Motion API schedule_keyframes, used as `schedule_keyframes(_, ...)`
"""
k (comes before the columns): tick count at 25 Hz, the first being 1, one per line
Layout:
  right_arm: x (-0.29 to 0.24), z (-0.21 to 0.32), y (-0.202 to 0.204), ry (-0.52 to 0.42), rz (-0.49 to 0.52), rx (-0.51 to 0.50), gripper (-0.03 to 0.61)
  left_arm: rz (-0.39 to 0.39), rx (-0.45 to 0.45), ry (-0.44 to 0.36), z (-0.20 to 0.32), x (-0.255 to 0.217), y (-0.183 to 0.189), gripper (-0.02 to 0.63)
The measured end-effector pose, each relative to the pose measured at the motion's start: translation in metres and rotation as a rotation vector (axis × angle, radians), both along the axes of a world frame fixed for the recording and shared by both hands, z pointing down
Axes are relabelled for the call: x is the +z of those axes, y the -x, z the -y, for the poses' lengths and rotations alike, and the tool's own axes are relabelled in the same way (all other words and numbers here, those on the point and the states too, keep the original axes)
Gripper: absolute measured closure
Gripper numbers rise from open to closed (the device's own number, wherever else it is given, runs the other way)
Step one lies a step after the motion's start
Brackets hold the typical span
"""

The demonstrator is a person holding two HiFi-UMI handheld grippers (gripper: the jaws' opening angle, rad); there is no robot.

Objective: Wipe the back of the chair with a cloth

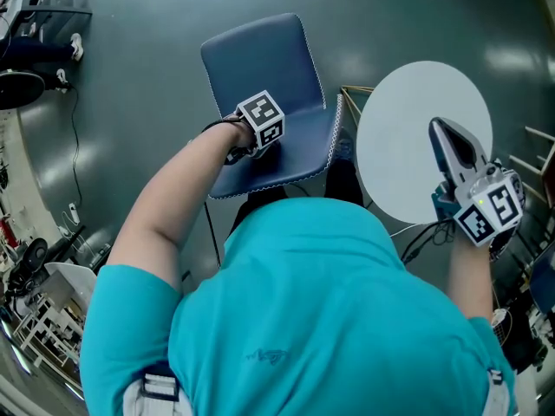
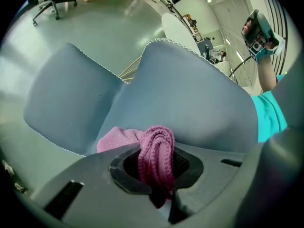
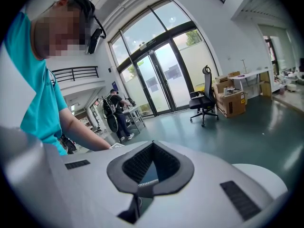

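Pink cloth is sitting bunched between the jaws of the left gripper. The jaws are clamping its folds so that a loose wad is sticking out ahead of the tips as the wiping face. Directly ahead of those jaws, and touching the wad or very nearly so, the blue backrest of the chair is filling the view. The seat is lying off to the gripper's left. The person is reaching this arm forward over the chair, likely to press the cloth flat against the padding for a stroke. The right gripper is hanging well off to the right of the left one, above a round white table, with its jaws drawn together on nothing. It is probably idling there so as not to obstruct, since the wipe is calling for one tool only.
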State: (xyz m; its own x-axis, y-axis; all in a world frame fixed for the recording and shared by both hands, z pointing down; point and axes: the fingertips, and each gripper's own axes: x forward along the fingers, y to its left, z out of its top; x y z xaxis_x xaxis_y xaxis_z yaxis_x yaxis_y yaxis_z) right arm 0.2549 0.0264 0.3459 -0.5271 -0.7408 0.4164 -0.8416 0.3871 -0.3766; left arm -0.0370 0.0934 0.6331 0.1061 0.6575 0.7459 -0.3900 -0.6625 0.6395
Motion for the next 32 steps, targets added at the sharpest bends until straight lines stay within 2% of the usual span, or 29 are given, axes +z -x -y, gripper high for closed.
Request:
schedule_keyframes(16, 0.003, -0.009, -0.01, 0.002, 0.004, 0.034, 0.588, -0.043, -0.034, 0.001, 0.008, -0.003, -0.039, 0.555)
schedule_keyframes(21, 0.001, -0.013, -0.017, 0.0, 0.005, 0.044, 0.588, -0.043, -0.017, -0.003, 0.008, -0.005, -0.05, 0.555)
schedule_keyframes(25, 0.0, -0.017, -0.023, -0.002, 0.005, 0.055, 0.588, -0.065, -0.074, 0.012, 0.011, -0.011, -0.064, 0.555)
schedule_keyframes(29, 0.001, -0.02, -0.027, -0.002, 0.006, 0.062, 0.588, -0.059, -0.055, 0.012, 0.011, -0.01, -0.073, 0.555)
schedule_keyframes(32, 0.0, -0.021, -0.032, -0.003, 0.01, 0.07, 0.588, -0.065, -0.105, 0.021, 0.015, -0.011, -0.084, 0.554)
